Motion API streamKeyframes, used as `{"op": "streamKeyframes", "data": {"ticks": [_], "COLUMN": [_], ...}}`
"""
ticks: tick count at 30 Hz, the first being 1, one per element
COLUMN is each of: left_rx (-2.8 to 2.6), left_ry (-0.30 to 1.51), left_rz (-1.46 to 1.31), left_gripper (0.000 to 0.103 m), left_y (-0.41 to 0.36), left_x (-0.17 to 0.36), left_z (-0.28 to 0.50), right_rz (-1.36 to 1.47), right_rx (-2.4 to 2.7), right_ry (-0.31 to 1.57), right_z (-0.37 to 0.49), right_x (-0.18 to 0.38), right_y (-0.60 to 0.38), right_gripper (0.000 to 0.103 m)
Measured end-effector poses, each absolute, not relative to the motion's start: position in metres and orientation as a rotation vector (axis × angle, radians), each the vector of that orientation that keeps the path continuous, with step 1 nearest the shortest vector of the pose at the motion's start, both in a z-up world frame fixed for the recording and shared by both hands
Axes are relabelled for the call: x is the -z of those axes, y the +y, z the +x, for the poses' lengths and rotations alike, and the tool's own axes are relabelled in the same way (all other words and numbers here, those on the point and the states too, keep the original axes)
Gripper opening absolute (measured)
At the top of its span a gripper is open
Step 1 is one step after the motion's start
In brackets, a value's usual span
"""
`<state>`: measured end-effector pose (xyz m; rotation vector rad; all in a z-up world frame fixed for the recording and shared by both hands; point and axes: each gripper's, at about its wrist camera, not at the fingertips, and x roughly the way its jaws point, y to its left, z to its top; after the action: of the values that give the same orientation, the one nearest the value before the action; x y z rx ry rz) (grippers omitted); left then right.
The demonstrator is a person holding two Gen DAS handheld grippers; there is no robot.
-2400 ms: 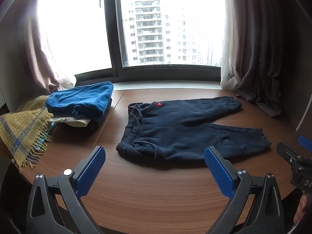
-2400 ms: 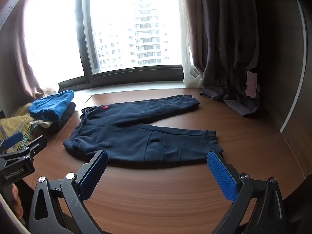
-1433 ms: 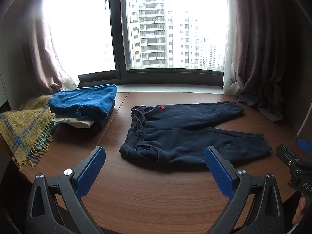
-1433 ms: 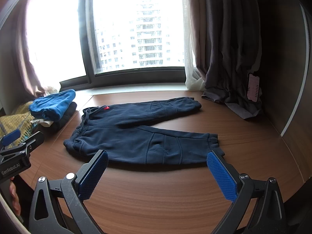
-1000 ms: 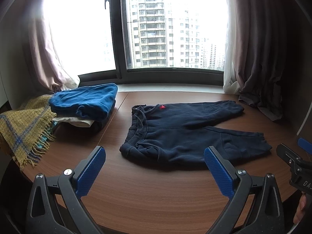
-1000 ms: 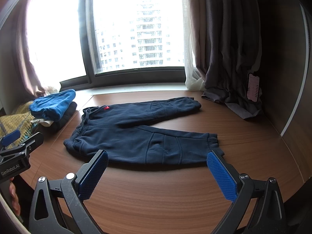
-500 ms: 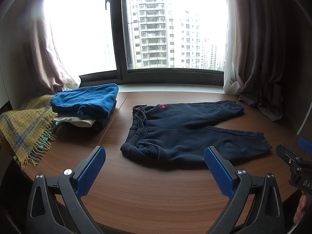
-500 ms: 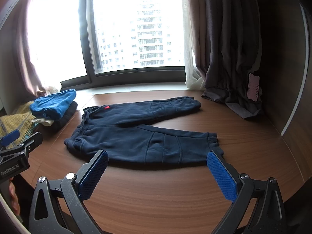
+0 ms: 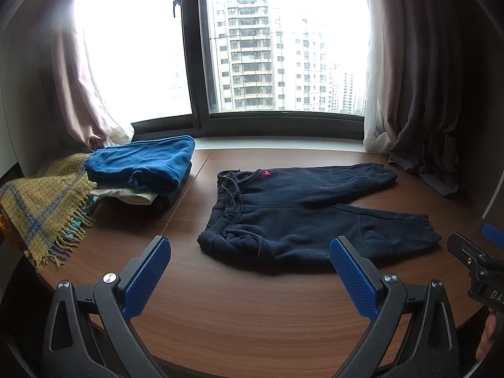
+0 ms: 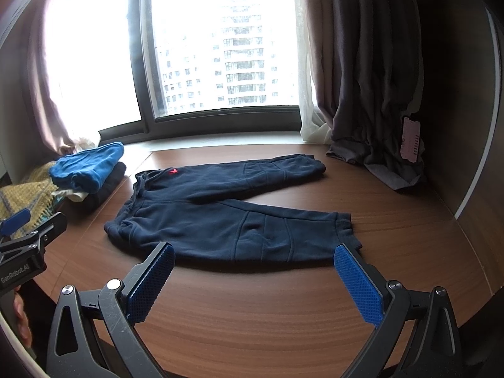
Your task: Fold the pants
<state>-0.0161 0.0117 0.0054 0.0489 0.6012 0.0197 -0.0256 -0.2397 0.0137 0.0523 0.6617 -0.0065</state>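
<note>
Dark navy sweatpants [image 9: 302,208] lie flat on the wooden table [image 9: 252,308], waistband to the left, both legs spread to the right; they also show in the right wrist view [image 10: 220,214]. A small red logo sits near the waistband. My left gripper [image 9: 250,275] is open and empty, above the table's near edge in front of the waistband. My right gripper [image 10: 253,278] is open and empty, in front of the near leg. Each gripper's body shows at the edge of the other's view.
A stack of folded clothes topped by a blue garment [image 9: 141,167] sits at the left, with a yellow plaid fringed blanket [image 9: 41,201] beside it. Curtains [image 10: 371,94] hang at the right and touch the table. A window runs behind the table.
Both views have shifted only slightly; the pants lie as before. Both grippers stay open and empty.
</note>
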Motion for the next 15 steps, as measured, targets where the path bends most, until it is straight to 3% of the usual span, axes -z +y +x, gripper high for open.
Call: {"op": "streamKeyframes", "data": {"ticks": [15], "left_rx": [-0.065], "left_ry": [0.632], "left_rz": [-0.001], "left_gripper": [0.103], "left_y": [0.028], "left_x": [0.000], "left_z": [-0.012], "right_rz": [0.045], "right_rx": [-0.028], "right_ry": [0.680], "right_z": [-0.019], "right_x": [-0.009], "right_y": [-0.230], "right_gripper": [0.102]}}
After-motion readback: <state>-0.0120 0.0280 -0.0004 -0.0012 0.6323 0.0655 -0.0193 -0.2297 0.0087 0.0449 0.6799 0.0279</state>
